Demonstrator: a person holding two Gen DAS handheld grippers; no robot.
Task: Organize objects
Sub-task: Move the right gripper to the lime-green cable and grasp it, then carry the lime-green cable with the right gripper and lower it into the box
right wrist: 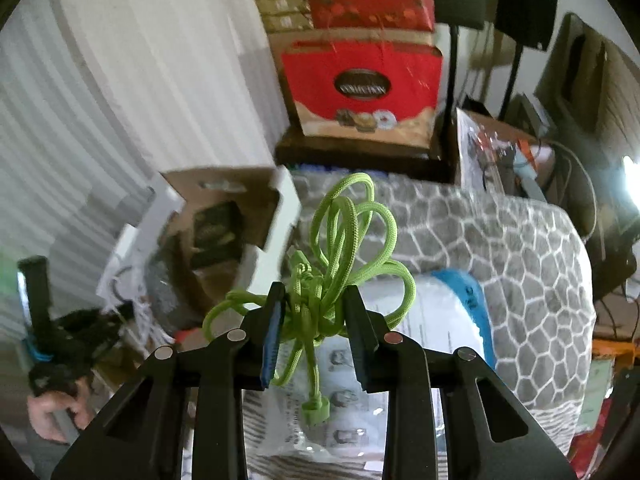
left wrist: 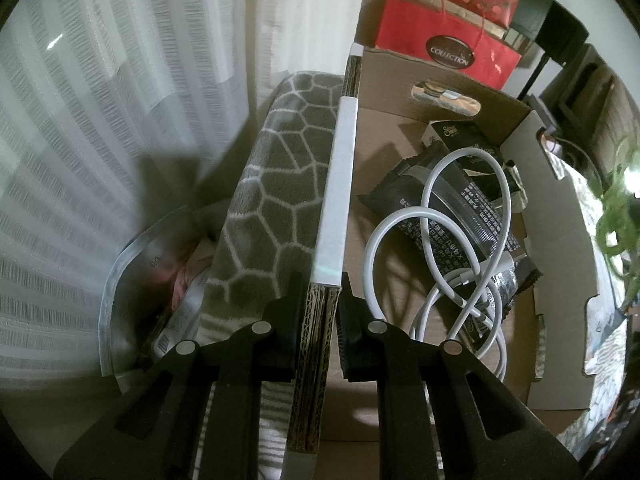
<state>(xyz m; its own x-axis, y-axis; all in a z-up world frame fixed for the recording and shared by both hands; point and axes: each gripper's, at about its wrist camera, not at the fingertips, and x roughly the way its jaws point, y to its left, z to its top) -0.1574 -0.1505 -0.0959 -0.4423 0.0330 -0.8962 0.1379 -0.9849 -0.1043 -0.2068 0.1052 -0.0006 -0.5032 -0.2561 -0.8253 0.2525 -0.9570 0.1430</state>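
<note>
My left gripper is shut on the left wall of an open cardboard box. Inside the box lie a coiled white cable and dark snack packets. My right gripper is shut on a bundled lime-green braided cable, held in the air above the bed. The same box shows blurred at the left of the right wrist view, with the other gripper and hand below it.
A grey blanket with white honeycomb lines covers the bed. Plastic-wrapped packets lie on it. White curtains hang on the left. Red gift bags and boxes stand behind. The green cable shows at the right edge.
</note>
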